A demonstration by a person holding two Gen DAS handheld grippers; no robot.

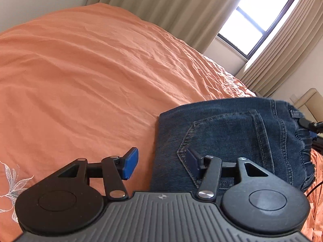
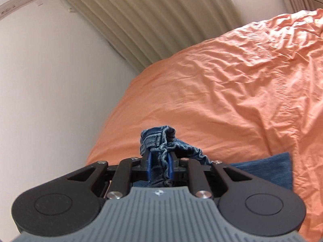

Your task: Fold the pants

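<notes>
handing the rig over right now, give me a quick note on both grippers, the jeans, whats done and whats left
Left gripper: open, hovering over the jeans' folded edge by the back pocket, holding nothing.
Right gripper: shut on a bunched bit of the jeans' elastic waistband, lifted off the bedspread.
Jeans: on the orange bedspread, near its edge.
Done: jeans look partly folded, waistband gripped.
Left: probably carry the waistband over to finish the fold, then smooth flat.
</notes>
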